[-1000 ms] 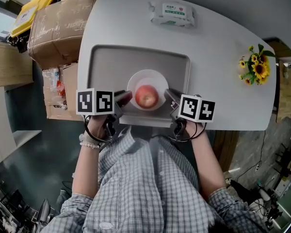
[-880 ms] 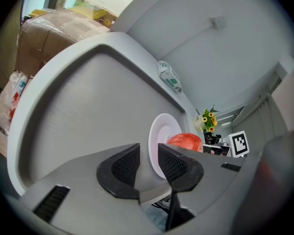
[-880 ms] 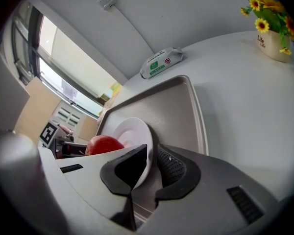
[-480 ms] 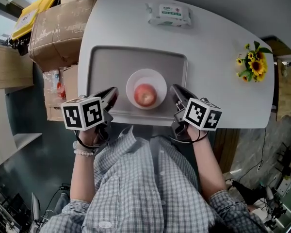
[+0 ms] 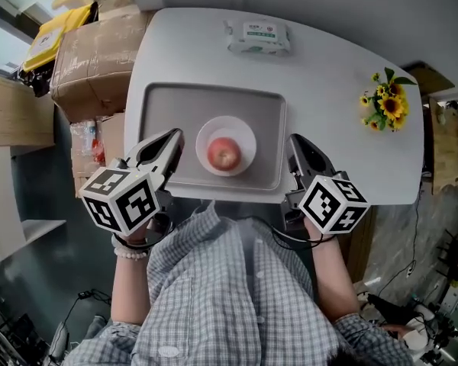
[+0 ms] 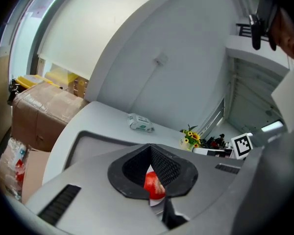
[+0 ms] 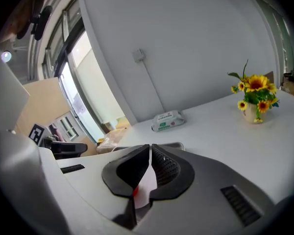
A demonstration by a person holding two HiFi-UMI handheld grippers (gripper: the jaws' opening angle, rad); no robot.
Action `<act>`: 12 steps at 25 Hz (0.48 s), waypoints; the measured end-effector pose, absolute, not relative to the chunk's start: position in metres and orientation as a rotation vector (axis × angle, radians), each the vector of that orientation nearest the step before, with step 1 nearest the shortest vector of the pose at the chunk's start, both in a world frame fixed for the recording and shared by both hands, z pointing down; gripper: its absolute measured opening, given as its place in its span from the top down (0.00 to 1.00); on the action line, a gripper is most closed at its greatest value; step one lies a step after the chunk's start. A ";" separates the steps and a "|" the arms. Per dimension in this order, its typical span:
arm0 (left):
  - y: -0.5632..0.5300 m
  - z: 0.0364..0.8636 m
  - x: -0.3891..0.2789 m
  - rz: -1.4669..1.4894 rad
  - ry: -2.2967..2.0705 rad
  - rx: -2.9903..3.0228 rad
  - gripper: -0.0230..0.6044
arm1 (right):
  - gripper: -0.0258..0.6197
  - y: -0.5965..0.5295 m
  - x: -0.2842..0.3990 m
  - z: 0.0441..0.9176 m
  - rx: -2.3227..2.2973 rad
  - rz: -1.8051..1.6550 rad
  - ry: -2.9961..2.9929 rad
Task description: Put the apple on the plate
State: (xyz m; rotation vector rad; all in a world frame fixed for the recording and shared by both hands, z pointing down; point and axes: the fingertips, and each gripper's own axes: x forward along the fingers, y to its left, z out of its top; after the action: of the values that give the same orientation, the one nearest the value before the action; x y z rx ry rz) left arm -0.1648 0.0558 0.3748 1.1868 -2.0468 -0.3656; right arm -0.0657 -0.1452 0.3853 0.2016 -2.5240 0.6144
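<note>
A red apple (image 5: 224,155) sits on a small white plate (image 5: 243,130) in the middle of a grey tray (image 5: 168,101). My left gripper (image 5: 172,138) hangs over the tray's front left corner, a short way left of the plate. It is shut with nothing in it. My right gripper (image 5: 296,142) is just off the tray's right edge, also shut and holding nothing. In the left gripper view, the apple (image 6: 153,185) shows through the hollow behind the closed jaw tips of the left gripper (image 6: 150,148). The right gripper view shows the plate (image 7: 147,180) behind the closed right gripper (image 7: 150,148).
The tray lies on a white table (image 5: 343,75). A pack of wipes (image 5: 258,36) lies at the far edge. A small pot of sunflowers (image 5: 383,107) stands at the right end. Cardboard boxes (image 5: 88,52) stand off the table's left side.
Both grippers have drawn back from the plate's sides toward the person, the left one moving left and the right one right. The apple and plate have stayed in place.
</note>
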 end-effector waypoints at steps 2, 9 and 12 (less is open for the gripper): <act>0.055 0.358 -0.167 -0.368 -2.081 1.203 0.95 | 0.91 -0.148 -0.067 0.362 0.204 0.601 -2.585; 0.053 0.298 -0.176 -0.374 -2.226 1.238 0.95 | 0.91 -0.162 -0.069 0.286 0.211 0.527 -2.785; 0.051 0.268 -0.180 -0.333 -2.316 1.267 0.95 | 0.91 -0.170 -0.068 0.256 0.243 0.478 -2.854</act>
State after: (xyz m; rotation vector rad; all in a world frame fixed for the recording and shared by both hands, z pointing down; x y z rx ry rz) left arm -0.1796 0.0513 0.2685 1.2669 -2.3156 -0.3333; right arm -0.0684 -0.1696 0.2557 0.2429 -2.8540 0.4780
